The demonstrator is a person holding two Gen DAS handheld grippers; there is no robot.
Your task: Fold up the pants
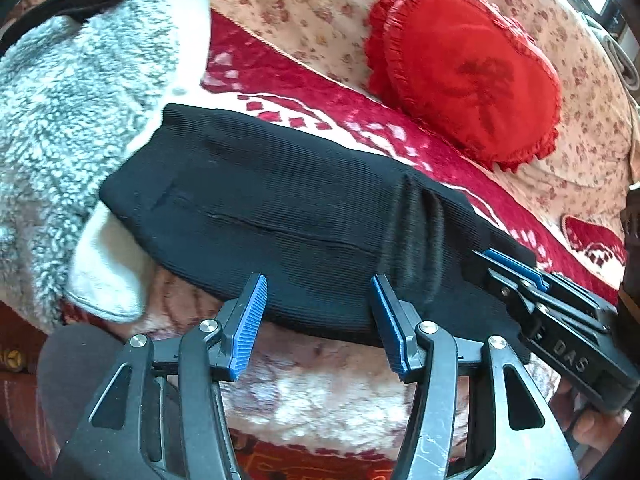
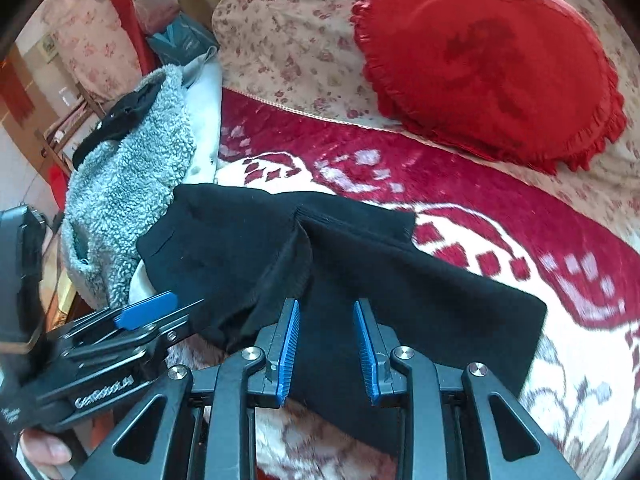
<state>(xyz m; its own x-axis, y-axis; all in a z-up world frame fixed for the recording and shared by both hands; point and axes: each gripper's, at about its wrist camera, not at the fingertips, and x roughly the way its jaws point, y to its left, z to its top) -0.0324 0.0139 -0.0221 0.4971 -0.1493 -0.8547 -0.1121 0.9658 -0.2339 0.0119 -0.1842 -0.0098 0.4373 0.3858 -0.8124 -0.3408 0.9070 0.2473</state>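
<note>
Black ribbed pants (image 1: 256, 208) lie folded flat on a red and white patterned blanket (image 1: 280, 84). They also show in the right wrist view (image 2: 360, 264), with a bunched fold near the middle. My left gripper (image 1: 318, 312) is open, its blue pads straddling the near edge of the pants. My right gripper (image 2: 326, 340) is open, its fingers above the near edge of the pants. The right gripper also shows in the left wrist view (image 1: 516, 272), and the left gripper in the right wrist view (image 2: 160, 312).
A red heart-shaped cushion (image 1: 468, 64) lies on a floral bedspread (image 1: 304, 4) beyond the pants. A grey fleece garment (image 1: 68, 92) and a white cloth (image 1: 108, 272) lie at the left, touching the pants. Furniture and boxes (image 2: 172, 12) stand at far left.
</note>
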